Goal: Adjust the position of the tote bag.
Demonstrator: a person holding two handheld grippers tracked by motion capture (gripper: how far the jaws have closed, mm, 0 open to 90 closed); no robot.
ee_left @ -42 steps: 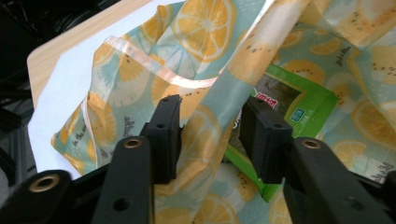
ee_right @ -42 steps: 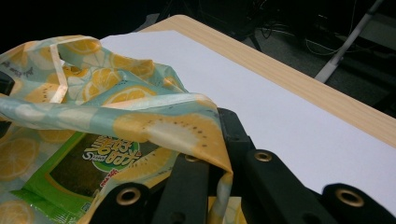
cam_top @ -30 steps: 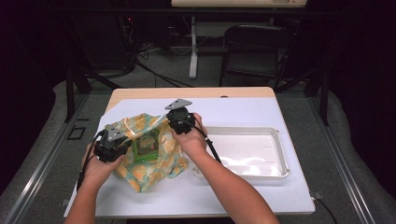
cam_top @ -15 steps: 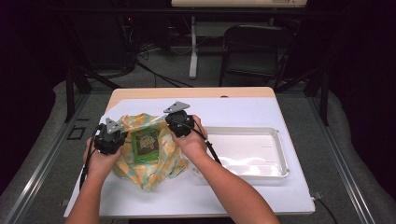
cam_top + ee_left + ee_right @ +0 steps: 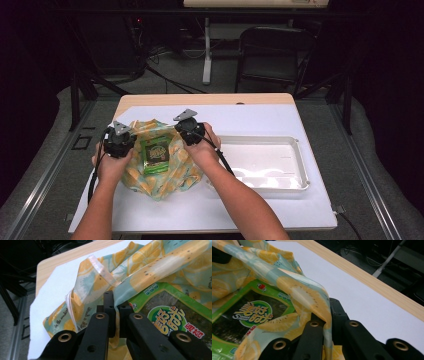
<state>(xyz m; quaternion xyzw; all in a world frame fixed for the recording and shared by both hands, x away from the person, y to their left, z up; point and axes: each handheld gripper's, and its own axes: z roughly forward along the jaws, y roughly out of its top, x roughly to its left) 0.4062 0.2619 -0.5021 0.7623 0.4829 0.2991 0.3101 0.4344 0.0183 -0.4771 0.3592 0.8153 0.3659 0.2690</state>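
A lemon-print zip bag (image 5: pixel 165 175) lies on the white sheet, mouth toward the far side, with a green seaweed snack packet (image 5: pixel 156 150) showing inside it. My left gripper (image 5: pixel 129 145) is shut on the bag's left mouth edge, its jaws having just closed there. In the left gripper view the jaws (image 5: pixel 116 305) pinch the bag (image 5: pixel 150 265) beside the clear zip strip (image 5: pixel 100 265), next to the packet (image 5: pixel 172 315). My right gripper (image 5: pixel 184 137) is shut on the right mouth edge. In the right gripper view the bag (image 5: pixel 297 291) drapes over the gripper (image 5: pixel 327 313), above the packet (image 5: pixel 249 312).
A white tray (image 5: pixel 260 141) sits right of the bag, close to my right forearm. The white sheet (image 5: pixel 250 115) covers most of the wooden table (image 5: pixel 200 99). A dark chair (image 5: pixel 270 55) stands beyond the far edge.
My left gripper moved a little farther up the bag's left side and shut on the mouth edge. The bag's mouth is spread wider. The right gripper stayed put.
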